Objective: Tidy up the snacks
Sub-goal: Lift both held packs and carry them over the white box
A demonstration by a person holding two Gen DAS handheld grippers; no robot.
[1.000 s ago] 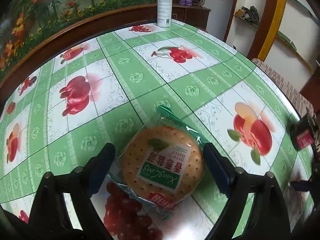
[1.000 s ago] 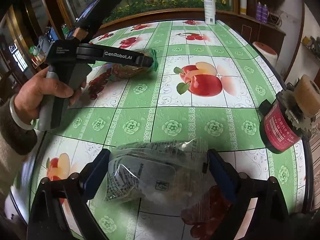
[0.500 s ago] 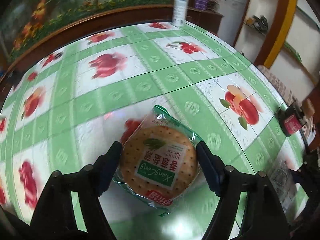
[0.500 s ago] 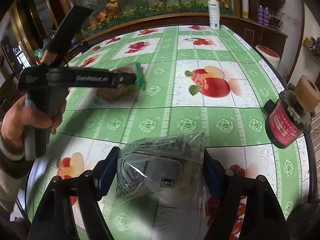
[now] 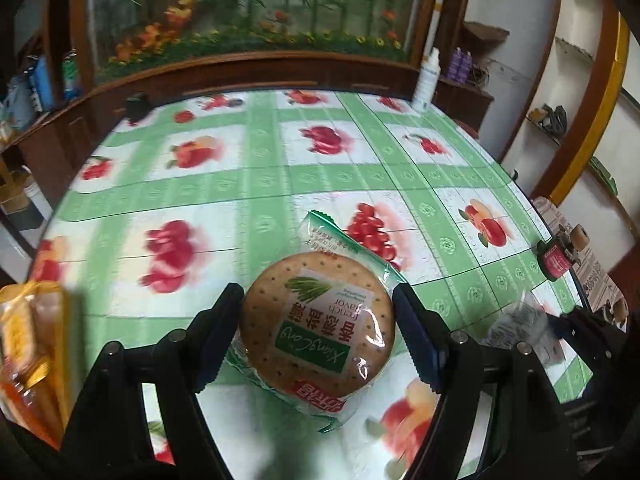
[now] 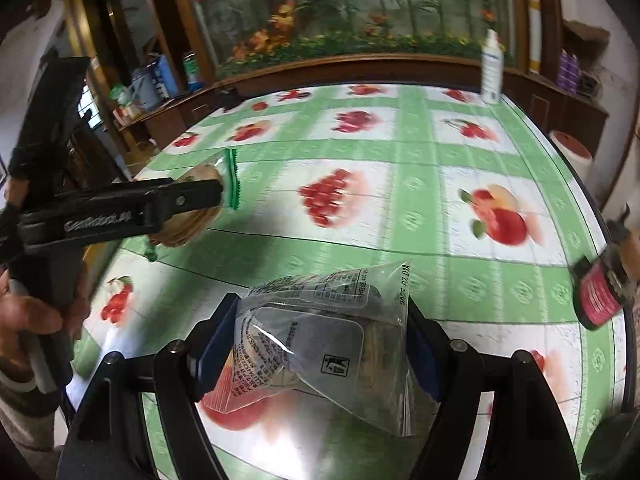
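Observation:
My left gripper [image 5: 318, 330] is shut on a round biscuit pack [image 5: 316, 332] in a clear and green wrapper and holds it above the fruit-print tablecloth [image 5: 260, 184]. The same pack [image 6: 200, 208] shows in the right wrist view, clamped in the left gripper [image 6: 208, 196] at the left. My right gripper [image 6: 320, 344] is shut on a clear snack bag [image 6: 320, 340] with printed text and holds it above the table. That bag [image 5: 520, 320] shows blurred at the right of the left wrist view.
An orange snack package [image 5: 28, 352] lies at the left edge. A red-labelled jar with a cork top [image 6: 600, 288] stands at the table's right edge. A white spray bottle [image 6: 491, 68] stands at the far edge before a wooden ledge.
Both grippers have risen from the table with their packs and swung left. The orange package has come into the left wrist view.

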